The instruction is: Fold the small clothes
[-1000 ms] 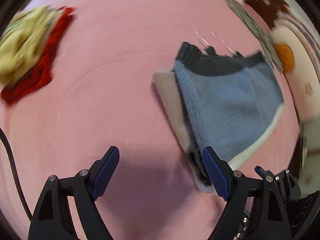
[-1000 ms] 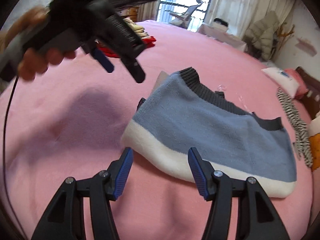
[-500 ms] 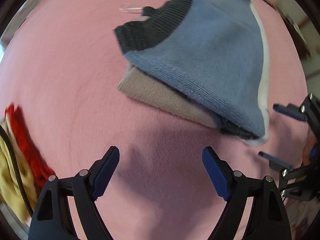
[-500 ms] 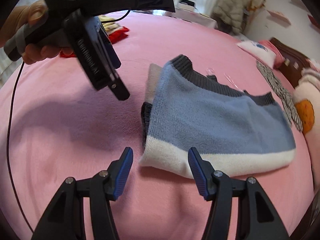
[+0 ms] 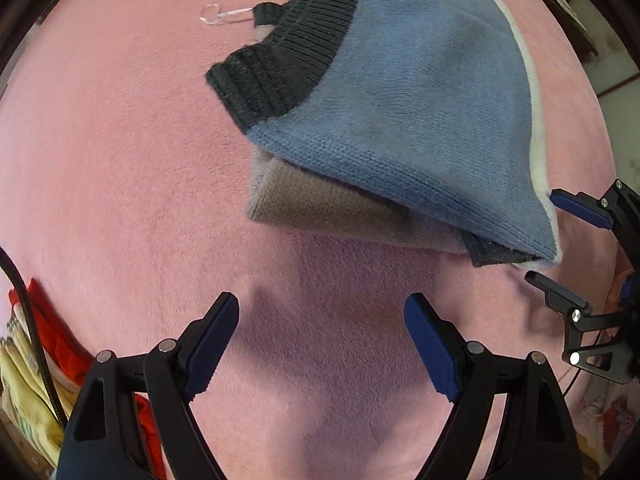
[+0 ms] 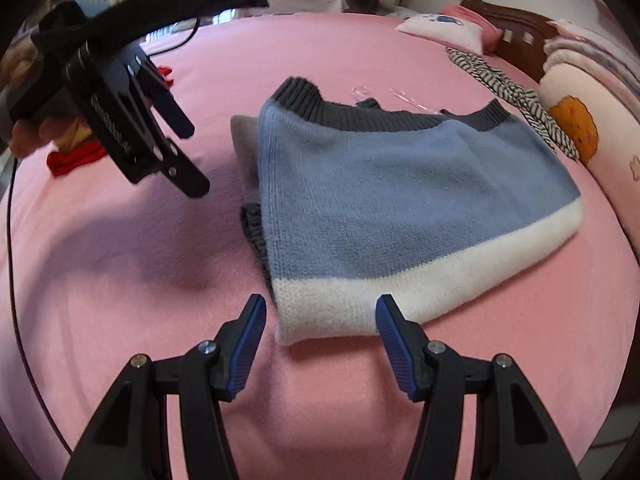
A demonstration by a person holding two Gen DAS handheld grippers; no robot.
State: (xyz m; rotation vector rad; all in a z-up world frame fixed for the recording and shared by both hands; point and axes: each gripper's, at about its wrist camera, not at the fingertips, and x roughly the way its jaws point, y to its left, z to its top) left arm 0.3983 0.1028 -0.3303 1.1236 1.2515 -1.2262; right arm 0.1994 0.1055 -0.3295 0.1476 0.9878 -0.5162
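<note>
A small knit sweater (image 6: 400, 200), blue with a white hem and dark grey ribbed collar, lies folded on the pink bed; a beige layer (image 5: 320, 204) sticks out under it. My right gripper (image 6: 320, 328) is open and empty, its jaws just short of the white hem corner. My left gripper (image 5: 322, 332) is open and empty, hovering above the bedspread a little short of the sweater's side edge. The left gripper also shows in the right wrist view (image 6: 176, 148), held in the air left of the sweater. The right gripper shows at the edge of the left wrist view (image 5: 568, 248).
A pile of red and yellow clothes (image 5: 28, 364) lies left of the left gripper, also seen in the right wrist view (image 6: 76, 156). A striped garment (image 6: 504, 84) and pillows (image 6: 576, 128) lie at the far right. A clear hanger (image 5: 228, 16) lies beyond the collar.
The left gripper has swung round from the sweater's hem corner to its side edge and come a little closer. The right gripper has moved toward the white hem corner. The sweater has not moved.
</note>
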